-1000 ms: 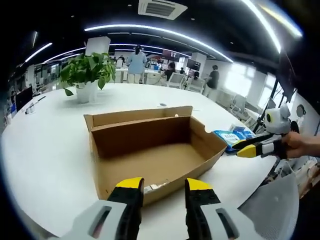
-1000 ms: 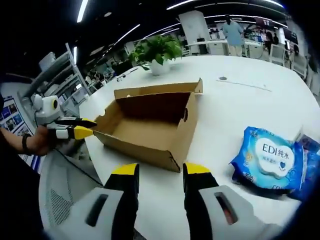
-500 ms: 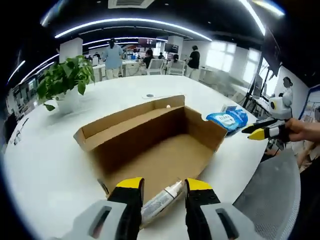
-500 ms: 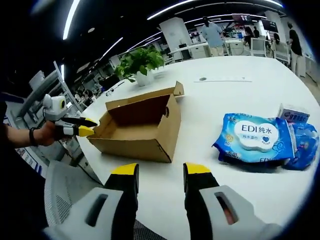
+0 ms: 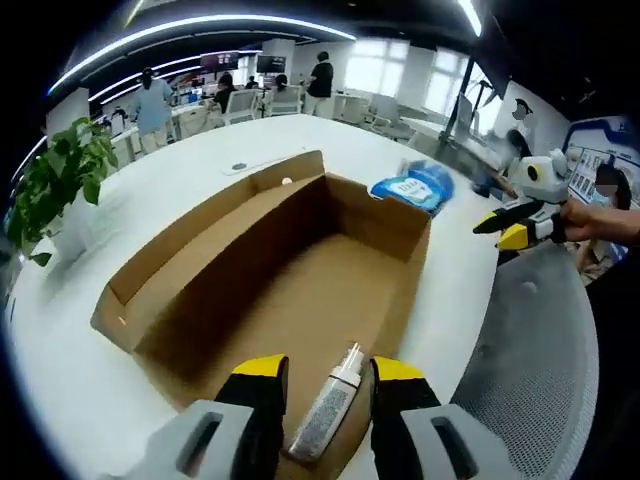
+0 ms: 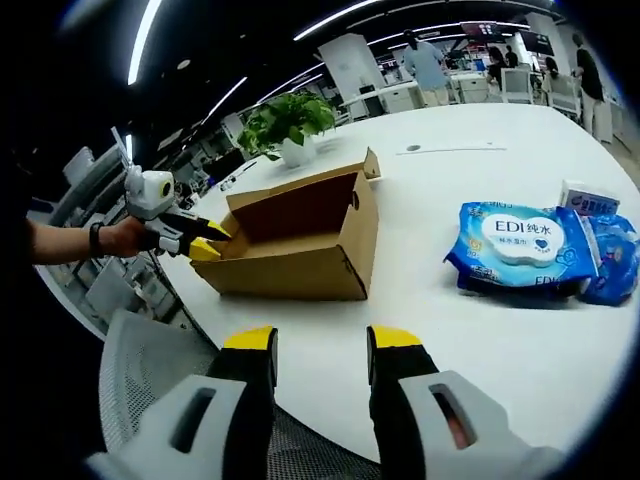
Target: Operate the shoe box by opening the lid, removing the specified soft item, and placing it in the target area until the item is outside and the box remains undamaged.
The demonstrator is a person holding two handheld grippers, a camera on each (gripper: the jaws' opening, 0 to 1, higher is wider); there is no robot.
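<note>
One open shoe box on the bench, one tube lying inside. Two wipe packs beside it. Left tongs and right tongs spread, empty.

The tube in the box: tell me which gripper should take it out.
Left, probably. The left gripper hangs open right over the tube inside the cardboard box. The right gripper is open over bare table, away from the box.

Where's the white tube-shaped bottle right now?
In the left gripper view, the white bottle lies on the floor of the open cardboard box, at its near end, in line with the gap in the left gripper.
</note>
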